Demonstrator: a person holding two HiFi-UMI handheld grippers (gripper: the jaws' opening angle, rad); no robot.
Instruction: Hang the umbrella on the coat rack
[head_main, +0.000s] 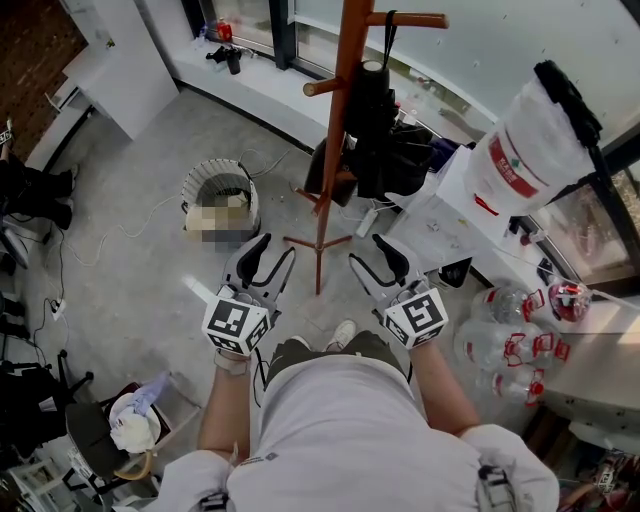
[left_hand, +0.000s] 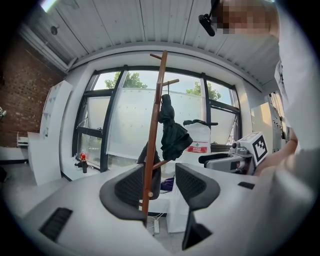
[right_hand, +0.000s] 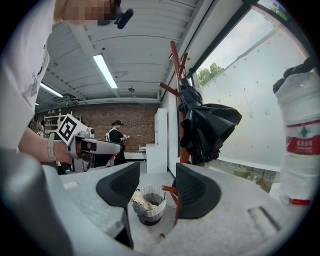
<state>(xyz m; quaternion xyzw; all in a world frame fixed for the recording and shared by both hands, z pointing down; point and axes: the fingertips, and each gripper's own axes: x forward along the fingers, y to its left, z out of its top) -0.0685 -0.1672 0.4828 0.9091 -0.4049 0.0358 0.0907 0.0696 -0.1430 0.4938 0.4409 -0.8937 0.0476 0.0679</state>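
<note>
- Far left of the floor: a round basket (head_main: 220, 195) with pale stuff in it, standing on bare concrete short of the window wall.
- Left tool (head_main: 276, 248) is held out low in front of the person, and its jaws are wide apart and gripping nothing. In the left gripper view the rack's pole lines up in the gap, but it is well beyond the jaws.
- Middle, by the window edge of the floor: the wooden coat rack (head_main: 335, 130), upright on its splayed feet.
- The black umbrella (head_main: 372, 120) is folded and hangs by its strap from an upper peg on the rack's right side, down close beside the pole. More dark fabric bunches lower on the rack.
- Right tool (head_main: 366, 250) is level with the left one and just beside it. Its jaws are also spread wide and empty, and the right gripper view shows only the basket and floor through the gap.
- Right: a big water jug (head_main: 530, 150) stands on a white worktop (head_main: 440, 225), with clear bottles (head_main: 510, 345) clustered on the floor below it.
</note>
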